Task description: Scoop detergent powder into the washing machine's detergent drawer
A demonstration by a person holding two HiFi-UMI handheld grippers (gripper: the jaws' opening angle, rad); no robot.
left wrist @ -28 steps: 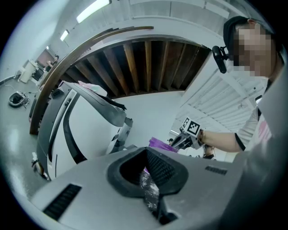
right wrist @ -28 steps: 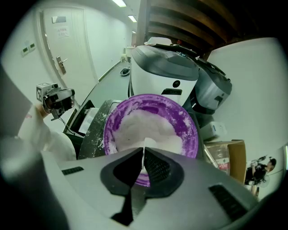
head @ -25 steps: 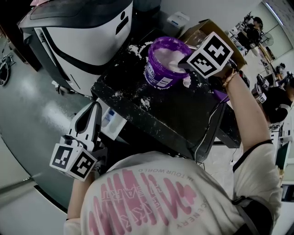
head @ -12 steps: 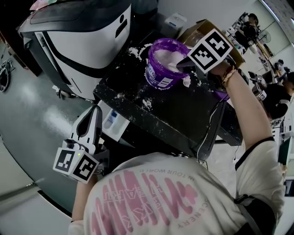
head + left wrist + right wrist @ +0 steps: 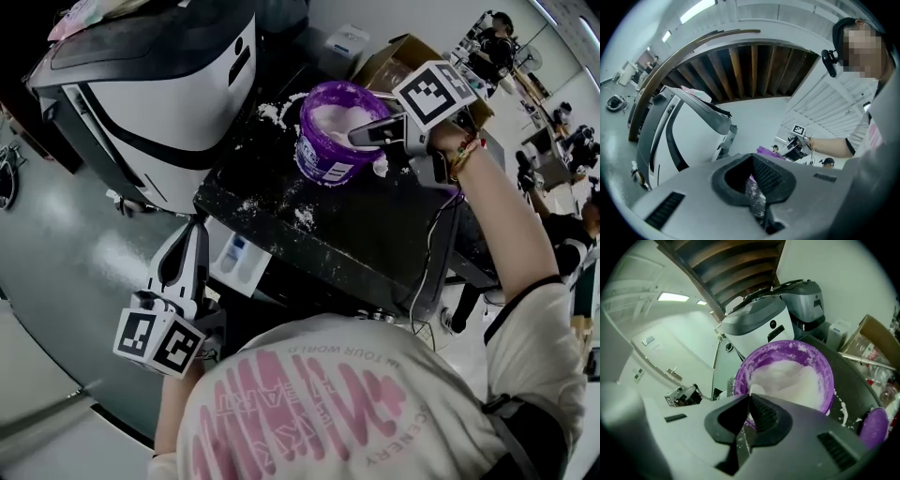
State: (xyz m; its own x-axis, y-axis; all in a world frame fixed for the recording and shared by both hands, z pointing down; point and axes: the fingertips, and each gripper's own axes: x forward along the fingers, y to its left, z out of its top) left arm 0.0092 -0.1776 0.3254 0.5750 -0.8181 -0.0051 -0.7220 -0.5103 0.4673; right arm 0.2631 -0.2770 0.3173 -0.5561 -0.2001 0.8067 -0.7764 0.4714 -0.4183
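Over on the black table [image 5: 375,234], the right gripper [image 5: 356,139] hangs tilted into the purple tub [image 5: 323,167], jaws pressed together on a small white scoop [image 5: 756,389] (its handle, I'd guess). What looks like the drawer [image 5: 236,262] lies down-left past the table's edge, beside the left gripper [image 5: 194,223], jaws closed too, so the powder must travel that way.
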